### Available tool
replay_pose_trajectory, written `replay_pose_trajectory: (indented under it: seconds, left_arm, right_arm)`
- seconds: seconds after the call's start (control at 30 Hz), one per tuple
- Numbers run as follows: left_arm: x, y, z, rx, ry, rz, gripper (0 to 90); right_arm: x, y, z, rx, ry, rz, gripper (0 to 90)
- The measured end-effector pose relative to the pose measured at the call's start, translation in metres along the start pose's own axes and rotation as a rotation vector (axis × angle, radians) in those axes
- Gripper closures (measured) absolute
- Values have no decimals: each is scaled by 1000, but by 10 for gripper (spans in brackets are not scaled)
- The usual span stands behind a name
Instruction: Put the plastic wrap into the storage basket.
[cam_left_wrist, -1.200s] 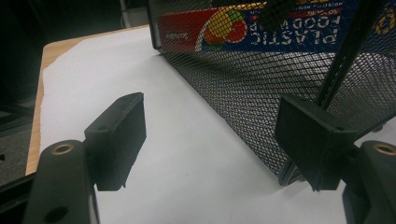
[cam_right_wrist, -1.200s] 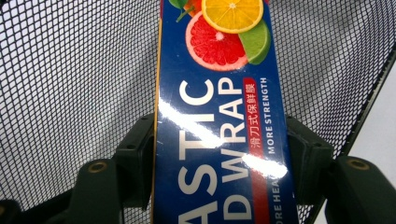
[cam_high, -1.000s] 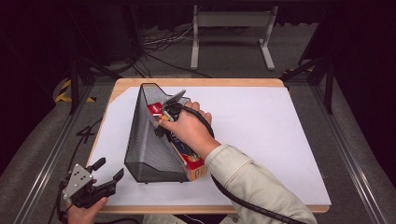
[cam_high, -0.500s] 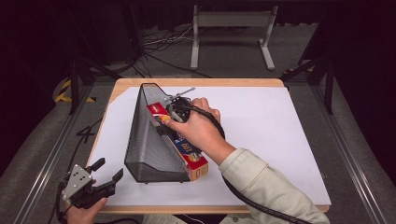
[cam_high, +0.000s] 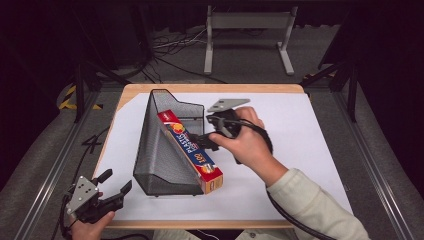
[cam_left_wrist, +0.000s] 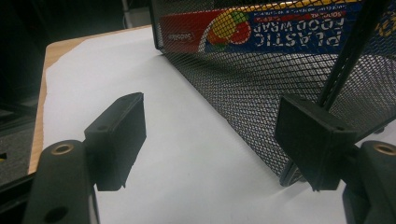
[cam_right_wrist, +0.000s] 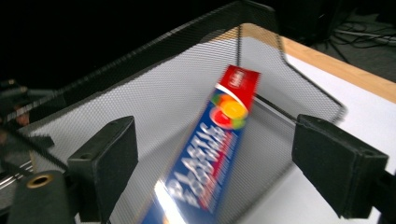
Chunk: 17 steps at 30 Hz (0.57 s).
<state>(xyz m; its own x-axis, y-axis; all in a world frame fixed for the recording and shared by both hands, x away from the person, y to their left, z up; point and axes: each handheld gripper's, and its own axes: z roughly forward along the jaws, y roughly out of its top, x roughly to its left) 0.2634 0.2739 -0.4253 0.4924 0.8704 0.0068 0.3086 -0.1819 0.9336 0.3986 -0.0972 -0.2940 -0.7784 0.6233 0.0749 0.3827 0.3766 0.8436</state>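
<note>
Right gripper (cam_high: 200, 141) sits just beside the long blue-and-red cardboard box of plastic food wrap (cam_high: 192, 151), jaws pointing at it; they've just been opening and now stand wide with nothing pinched, the box visible past the gap in the right gripper view (cam_right_wrist: 212, 154). Box lies slanted in the black wire-mesh magazine holder (cam_high: 160, 150), red end up against the mesh wall, the other end sticking out of the holder's open side over the white sheet (cam_high: 300, 130) covering the wooden table (cam_high: 210, 89). Left gripper (cam_high: 116, 192) at the table's near left corner, jaws spread wide, empty, near the holder's base (cam_left_wrist: 261, 93) but apart from it.
</note>
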Motion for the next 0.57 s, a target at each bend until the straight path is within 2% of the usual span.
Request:
replay_pose_trajectory:
  seconds: [0.03, 0.17, 0.27, 0.33, 0.37, 0.4, 0.5, 0.57]
  left_arm:
    - [0, 0, 0, 1, 1, -2, 257]
    - [-1, 1, 1, 5, 5, 3, 257]
    - [-2, 1, 1, 6, 6, 4, 257]
    - [-2, 1, 2, 9, 10, 4, 257]
    - [-2, 1, 2, 11, 11, 2, 256]
    - [-2, 1, 2, 12, 12, 1, 256]
    - [-1, 1, 3, 15, 13, -6, 256]
    - [-1, 1, 3, 13, 14, -12, 256]
  right_arm:
    - [-6, -7, -9, -7, -3, -6, 148]
    - [-34, -43, -48, -42, -44, 18, 148]
    - [-59, -85, -82, -70, -90, 45, 148]
    - [-72, -111, -98, -79, -113, 62, 148]
    - [-79, -127, -105, -70, -128, 63, 148]
    - [-87, -147, -113, -54, -145, 39, 149]
    - [-103, -192, -125, -9, -205, 11, 157]
    - [-107, -212, -130, -30, -227, 24, 157]
